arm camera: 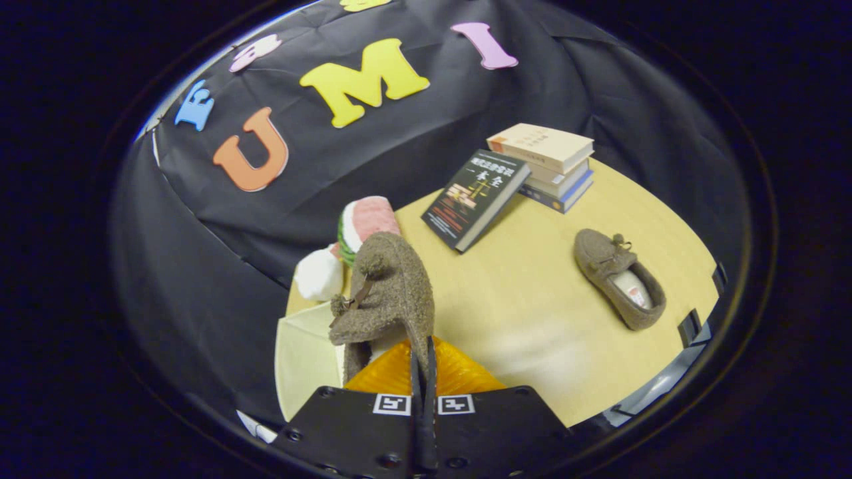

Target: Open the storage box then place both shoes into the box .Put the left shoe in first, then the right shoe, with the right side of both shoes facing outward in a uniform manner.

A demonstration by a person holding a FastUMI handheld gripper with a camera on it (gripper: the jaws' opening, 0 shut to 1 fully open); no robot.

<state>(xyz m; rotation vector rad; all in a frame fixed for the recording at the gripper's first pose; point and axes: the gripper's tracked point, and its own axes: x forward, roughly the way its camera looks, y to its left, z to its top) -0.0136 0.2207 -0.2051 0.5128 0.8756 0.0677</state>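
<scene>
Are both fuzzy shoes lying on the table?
No, one shoe lies on the table, while the gripper holds the other shoe up.

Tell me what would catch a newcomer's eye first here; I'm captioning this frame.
The brown fuzzy shoe pinched in the gripper, raised above the table. Its mate lies on the table beyond the fingers, and a black book leans against a stack of books further back.
</scene>
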